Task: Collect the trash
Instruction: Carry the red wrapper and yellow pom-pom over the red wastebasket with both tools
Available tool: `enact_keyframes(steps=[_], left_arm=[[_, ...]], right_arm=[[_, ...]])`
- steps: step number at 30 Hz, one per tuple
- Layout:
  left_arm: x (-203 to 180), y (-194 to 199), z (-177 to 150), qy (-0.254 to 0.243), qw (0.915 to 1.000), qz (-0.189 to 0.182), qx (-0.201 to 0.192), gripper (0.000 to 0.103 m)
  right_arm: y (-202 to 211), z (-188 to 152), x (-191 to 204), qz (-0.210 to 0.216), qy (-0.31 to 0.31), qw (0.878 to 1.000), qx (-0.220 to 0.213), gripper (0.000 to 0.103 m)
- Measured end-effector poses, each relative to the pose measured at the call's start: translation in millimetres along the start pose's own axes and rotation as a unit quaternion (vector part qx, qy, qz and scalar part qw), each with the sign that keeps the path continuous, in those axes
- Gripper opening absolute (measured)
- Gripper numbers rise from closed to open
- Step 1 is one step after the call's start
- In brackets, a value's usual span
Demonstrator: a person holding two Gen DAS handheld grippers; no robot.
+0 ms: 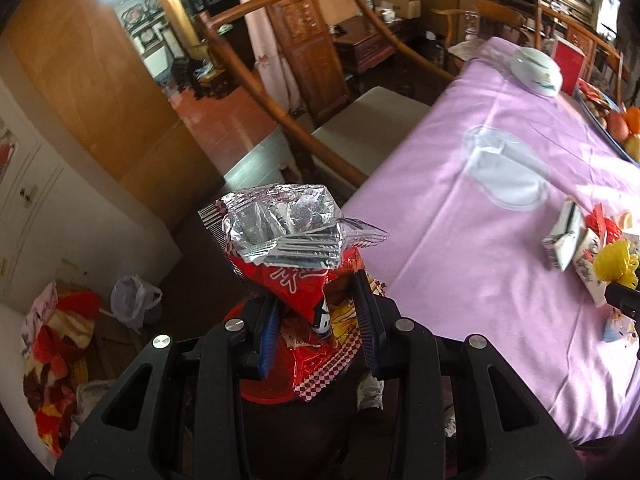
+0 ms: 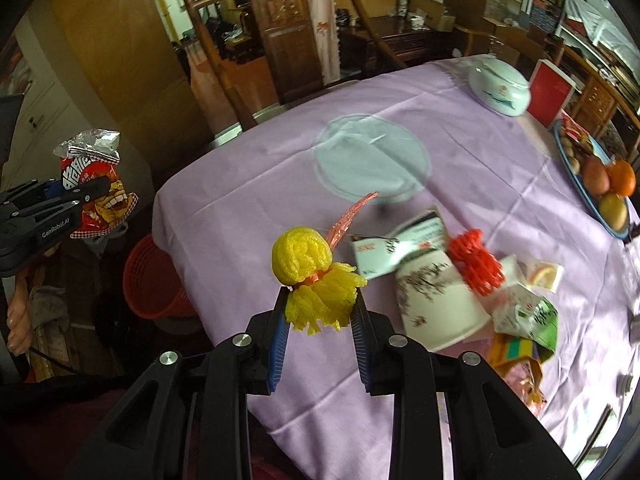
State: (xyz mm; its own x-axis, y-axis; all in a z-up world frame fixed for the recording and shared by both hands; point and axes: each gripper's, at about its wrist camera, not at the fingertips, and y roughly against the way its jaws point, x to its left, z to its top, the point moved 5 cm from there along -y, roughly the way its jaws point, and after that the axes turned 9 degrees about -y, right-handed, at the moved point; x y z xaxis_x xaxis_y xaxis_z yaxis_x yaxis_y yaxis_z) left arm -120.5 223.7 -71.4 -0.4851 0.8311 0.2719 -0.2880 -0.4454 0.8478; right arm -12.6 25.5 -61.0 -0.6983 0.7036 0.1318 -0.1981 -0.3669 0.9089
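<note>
While the left hand-held gripper [image 1: 316,312] is clamping the red snack bag [image 1: 298,264] over the red bin [image 2: 154,280] left of the surface [image 2: 280,168], the right hand-held gripper [image 2: 320,312] is pinching only the yellow foam net's [image 2: 316,276] frill, which is risking a drop short of the bin.

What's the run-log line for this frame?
left claw: shut on red snack bag, over red basket | right claw: shut on yellow foam net, above table | cup, wrappers left

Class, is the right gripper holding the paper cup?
No: the right gripper grips a yellow foam net; the cup lies on the table.
</note>
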Motion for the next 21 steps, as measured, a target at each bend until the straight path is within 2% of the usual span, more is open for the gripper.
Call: enact_keyframes(steps=[10, 15, 21], left_arm=[[62, -38, -40, 0.073, 0.9959, 0.010, 0.053, 0.035], [92, -66, -73, 0.107, 0.9897, 0.013, 0.095, 0.035], [111, -102, -102, 0.129, 0.9819, -0.003, 0.138, 0.035]], right_arm=[[-28, 19, 59, 0.008, 0.055, 0.998, 0.036, 0.029], [-40, 28, 96, 0.015, 0.084, 0.995, 0.050, 0.029], [-46, 35, 126, 0.010, 0.102, 0.993, 0.057, 0.029]])
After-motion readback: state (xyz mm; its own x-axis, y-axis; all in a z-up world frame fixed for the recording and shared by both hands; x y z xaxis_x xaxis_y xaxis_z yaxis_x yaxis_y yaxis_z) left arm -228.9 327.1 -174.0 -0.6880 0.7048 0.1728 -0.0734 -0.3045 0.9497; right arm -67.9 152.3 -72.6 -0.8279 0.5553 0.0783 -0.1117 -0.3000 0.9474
